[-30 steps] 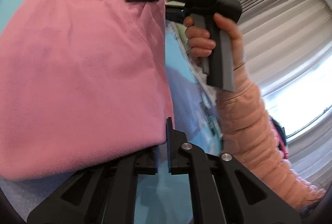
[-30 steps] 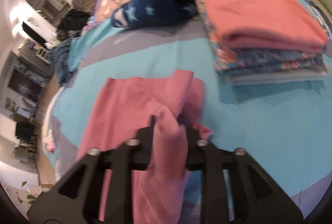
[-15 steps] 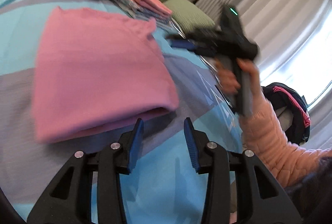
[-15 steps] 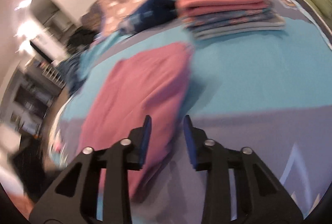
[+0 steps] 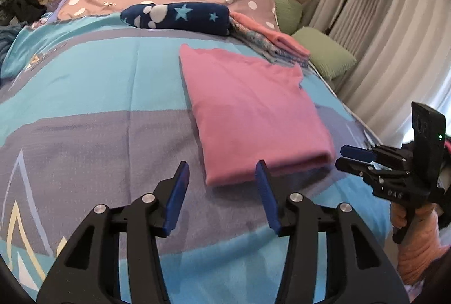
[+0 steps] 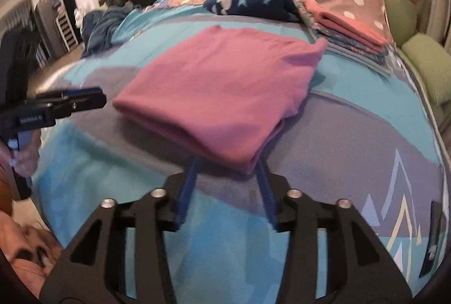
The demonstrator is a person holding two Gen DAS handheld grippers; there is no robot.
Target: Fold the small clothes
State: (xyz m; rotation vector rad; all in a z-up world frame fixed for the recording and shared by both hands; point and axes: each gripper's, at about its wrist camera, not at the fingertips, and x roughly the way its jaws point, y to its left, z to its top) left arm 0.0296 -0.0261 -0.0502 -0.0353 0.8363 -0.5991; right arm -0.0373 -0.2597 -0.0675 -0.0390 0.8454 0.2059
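The folded pink cloth point(image 5: 253, 115) lies flat in the middle of the blue and grey bed cover point(image 5: 84, 112) — nothing holds it. The left gripper point(image 5: 221, 188) and right gripper point(image 6: 228, 180) both have wide jaws, near its front edge.

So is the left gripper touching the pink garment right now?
Apart. In the left wrist view the left gripper hangs open over the bedspread, short of the folded pink garment.

Black left gripper point(image 5: 222, 185) with blue fingers point(image 5: 177, 195), silver screws; fuzzy pink sleeve point(image 5: 417, 261).
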